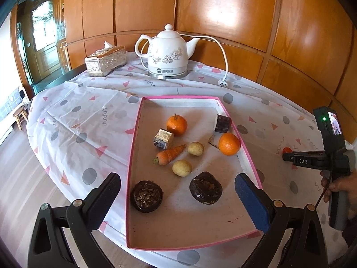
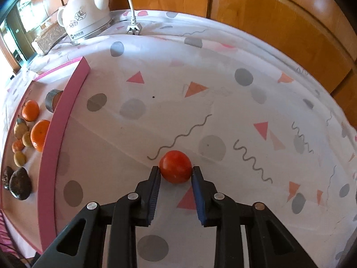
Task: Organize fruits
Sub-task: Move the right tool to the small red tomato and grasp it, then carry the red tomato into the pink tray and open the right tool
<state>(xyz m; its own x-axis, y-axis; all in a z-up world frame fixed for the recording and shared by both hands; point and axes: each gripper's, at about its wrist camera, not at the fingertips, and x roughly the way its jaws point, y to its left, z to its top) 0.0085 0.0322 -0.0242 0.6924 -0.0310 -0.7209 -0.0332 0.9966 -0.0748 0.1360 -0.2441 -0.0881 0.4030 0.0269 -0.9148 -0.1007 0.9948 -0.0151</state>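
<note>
While the right gripper [image 2: 175, 171] pinches a red tomato [image 2: 175, 166] between its two pads, the fruit sits on the patterned cloth of the surface [image 2: 223, 93], well to the right of the pink-rimmed tray [image 1: 134, 134]. Over the tray's near end the left gripper [image 1: 177, 188] hangs with its fingers spread wide, gripping nothing. Inside the tray lie two oranges [image 1: 177, 125], a carrot [image 1: 170, 154], two small yellowish fruits [image 1: 182, 168] and two dark round ones [image 1: 146, 196]. A white kettle [image 1: 166, 53] stands at the back.
</note>
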